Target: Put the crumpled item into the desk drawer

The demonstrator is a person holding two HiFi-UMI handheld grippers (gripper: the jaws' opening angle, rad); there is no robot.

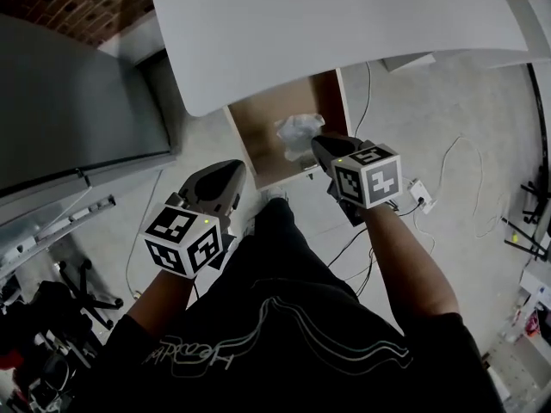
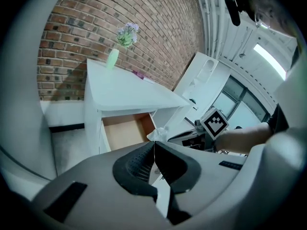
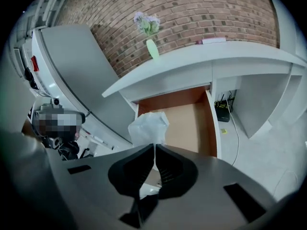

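Hanging over the open drawer, the crumpled item was pinched in the fully closed jaws of the right gripper. The drawer stood pulled out from under the white bench, whose front edge covered the drawer's rear part. The drawer's brown floor was bare, with free room to the left of the item and toward the drawer's back. Whether the item touched the drawer's floor could not be told. The item was a bunched white lump with no clear long axis, its loose bulk pointing away from the jaw tips toward the drawer's back. The left gripper hovered just outside the drawer's front left corner, its jaws closed together on nothing.
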